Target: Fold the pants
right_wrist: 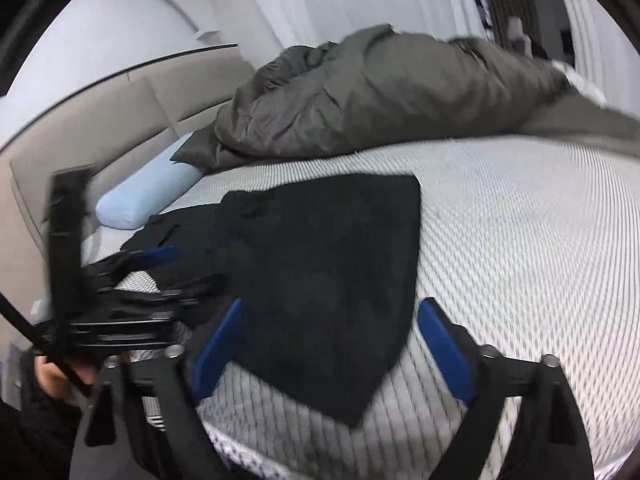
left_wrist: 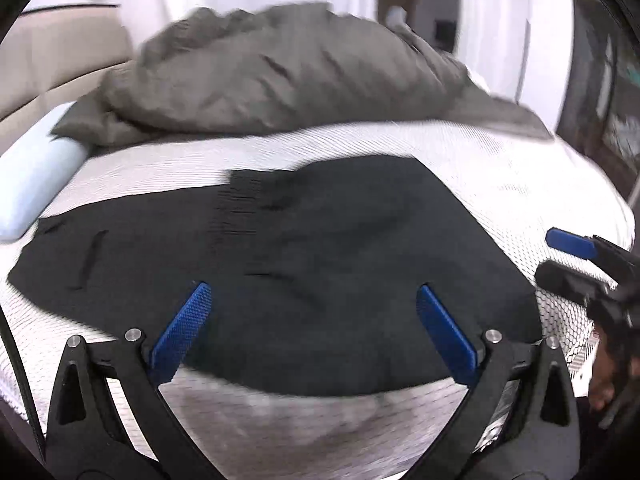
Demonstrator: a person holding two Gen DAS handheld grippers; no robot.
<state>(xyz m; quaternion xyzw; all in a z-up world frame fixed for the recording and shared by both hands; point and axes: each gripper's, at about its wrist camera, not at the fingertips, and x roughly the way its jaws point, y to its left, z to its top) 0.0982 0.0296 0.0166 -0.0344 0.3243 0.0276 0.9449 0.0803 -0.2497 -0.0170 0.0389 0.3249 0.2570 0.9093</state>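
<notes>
One pair of black pants [left_wrist: 304, 264] lay folded flat on the patterned white mattress [left_wrist: 500, 176]. Above its near edge the left gripper [left_wrist: 312, 328] hung with jaws spread wide, nothing between the blue pads. Nearby, the right gripper [right_wrist: 332, 344] also stood wide apart and held nothing. Beyond the pants, a rumpled grey blanket [right_wrist: 392, 92] was heaped near a pale blue pillow [right_wrist: 148, 196] against the beige headboard [right_wrist: 100, 120].

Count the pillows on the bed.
1: a light blue pillow lies at the mattress edge beside the grey duvet. Others may be hidden under the duvet.
</notes>
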